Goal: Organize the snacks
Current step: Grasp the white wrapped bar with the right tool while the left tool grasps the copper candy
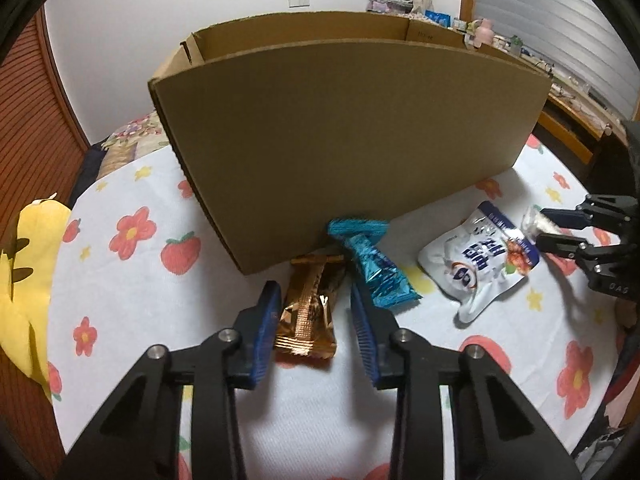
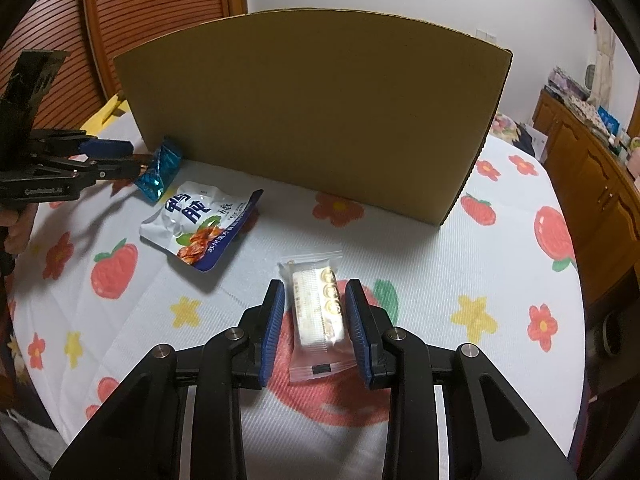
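Note:
A bronze snack wrapper (image 1: 308,316) lies on the flowered sheet between the blue pads of my left gripper (image 1: 314,288). The left pad touches it, the right pad stands slightly off, so this gripper is open. A teal wrapper (image 1: 372,264) rests against the tall cardboard box (image 1: 340,128), just right of the bronze one. A white pouch (image 1: 480,256) with blue print lies further right. My right gripper (image 2: 314,282) is shut on a clear packet (image 2: 316,312) holding a pale pastry. The left gripper (image 2: 136,158) also shows at the far left of the right wrist view.
The cardboard box (image 2: 312,112) stands open-topped at the back of the bed. A yellow cushion (image 1: 24,272) lies at the left edge. A wooden cabinet (image 2: 592,184) runs along the right side. A person's hand (image 2: 18,228) holds the left gripper's handle.

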Motion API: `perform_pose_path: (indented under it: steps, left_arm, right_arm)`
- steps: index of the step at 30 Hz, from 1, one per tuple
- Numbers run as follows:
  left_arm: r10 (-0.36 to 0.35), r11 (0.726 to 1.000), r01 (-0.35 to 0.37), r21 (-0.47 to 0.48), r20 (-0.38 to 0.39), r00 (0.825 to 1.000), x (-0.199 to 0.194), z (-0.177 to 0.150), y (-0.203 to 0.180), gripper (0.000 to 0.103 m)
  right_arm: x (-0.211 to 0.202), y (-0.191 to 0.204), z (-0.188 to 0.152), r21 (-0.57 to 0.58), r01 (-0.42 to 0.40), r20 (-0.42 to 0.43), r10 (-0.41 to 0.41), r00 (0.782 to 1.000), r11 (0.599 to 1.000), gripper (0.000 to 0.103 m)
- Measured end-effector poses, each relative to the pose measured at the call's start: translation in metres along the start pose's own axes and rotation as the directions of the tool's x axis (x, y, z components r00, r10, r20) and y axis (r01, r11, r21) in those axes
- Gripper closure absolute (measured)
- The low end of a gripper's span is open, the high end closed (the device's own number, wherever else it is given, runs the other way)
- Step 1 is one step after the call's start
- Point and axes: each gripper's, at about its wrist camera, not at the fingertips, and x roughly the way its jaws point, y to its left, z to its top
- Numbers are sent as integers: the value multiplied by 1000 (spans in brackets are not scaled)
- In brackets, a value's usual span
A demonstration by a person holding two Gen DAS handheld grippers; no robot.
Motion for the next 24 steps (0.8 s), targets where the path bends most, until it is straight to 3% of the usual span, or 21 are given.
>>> perform_pose_path:
  steps: [6,9,12,24]
  left_arm:
    - [3,1000,-4,-13,-24,1000,6,-4,3,69]
    - [5,1000,-5,-14,-16,1000,4,-6,3,82]
    - [11,1000,-11,-12,-4,1000,1,-9,3,87]
    - [11,999,-8,-47,58,998,-29,-28,-1,88]
  right_arm:
    - [0,1,-1,0,3,0,-3,1000,1000,72]
    - [0,0,0,-1,3,0,-3,1000,1000,72]
    - [-1,1,0,-1,4,0,-4,1000,1000,72]
    - [-1,1,0,-4,12,0,-12,1000,1000,72]
